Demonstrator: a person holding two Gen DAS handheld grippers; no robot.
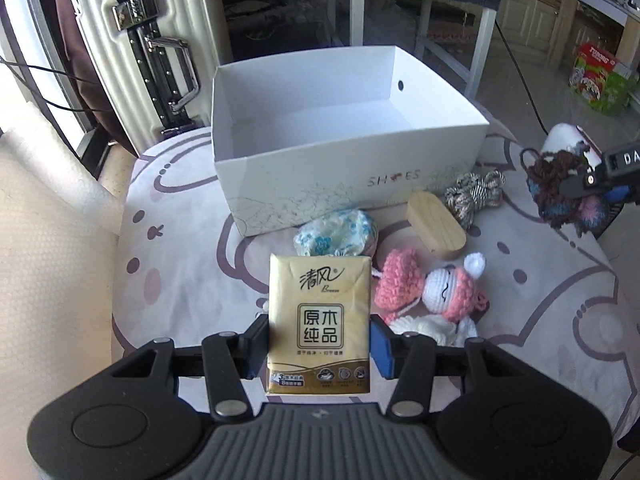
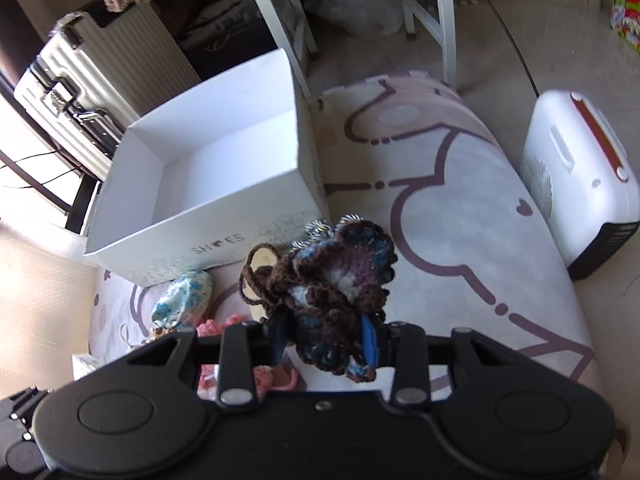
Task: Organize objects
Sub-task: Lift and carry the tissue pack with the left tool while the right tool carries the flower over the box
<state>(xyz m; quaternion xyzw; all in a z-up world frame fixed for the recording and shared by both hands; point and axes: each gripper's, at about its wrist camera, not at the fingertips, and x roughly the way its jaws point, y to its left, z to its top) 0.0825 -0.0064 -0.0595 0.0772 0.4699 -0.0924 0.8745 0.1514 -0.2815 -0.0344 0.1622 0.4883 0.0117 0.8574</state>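
Note:
My left gripper [image 1: 320, 340] is shut on a golden tissue pack [image 1: 318, 320], held upright above the patterned mat. Ahead stands an open white shoe box [image 1: 320, 172] with nothing in it. In front of the box lie a blue-flowered cloth bundle [image 1: 336, 232], a wooden oval case [image 1: 436, 224], a coil of striped cord [image 1: 474, 196] and a pink and white crochet doll [image 1: 432, 284]. My right gripper [image 2: 326, 340] is shut on a dark brown and blue crochet piece [image 2: 332, 292], lifted off the mat beside the shoe box [image 2: 208, 220]; the crochet piece [image 1: 560, 188] also shows at the right of the left wrist view.
A white ribbed suitcase [image 1: 132, 56] stands behind the box at the left. A white heater [image 2: 580, 172] sits off the mat's right edge. White chair legs [image 2: 444, 20] rise behind the mat. A colourful carton [image 1: 600, 76] lies on the floor at far right.

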